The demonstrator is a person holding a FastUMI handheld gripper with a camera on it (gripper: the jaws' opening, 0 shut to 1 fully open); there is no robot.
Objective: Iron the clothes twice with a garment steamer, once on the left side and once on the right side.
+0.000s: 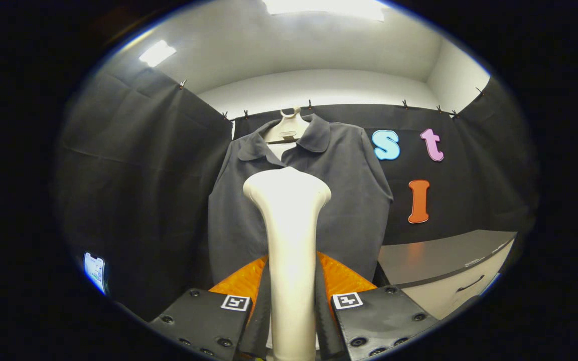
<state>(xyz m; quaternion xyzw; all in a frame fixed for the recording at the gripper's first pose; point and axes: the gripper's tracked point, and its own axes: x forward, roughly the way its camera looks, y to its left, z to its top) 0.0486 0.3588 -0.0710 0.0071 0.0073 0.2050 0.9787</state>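
Note:
A dark grey collared shirt (339,200) hangs on a white hanger (287,126) against the black cloth wall, straight ahead of me. My gripper (291,296) is shut on the handle of a white garment steamer (288,220). The steamer stands upright between the fingers, and its wide head rises in front of the shirt's chest, about on the button line. Whether the head touches the cloth cannot be told. The steamer hides the middle strip of the shirt.
A grey-topped cabinet (444,260) with a drawer handle stands to the right of the shirt's lower hem. A lit phone screen (94,271) shows low at the left by the black cloth.

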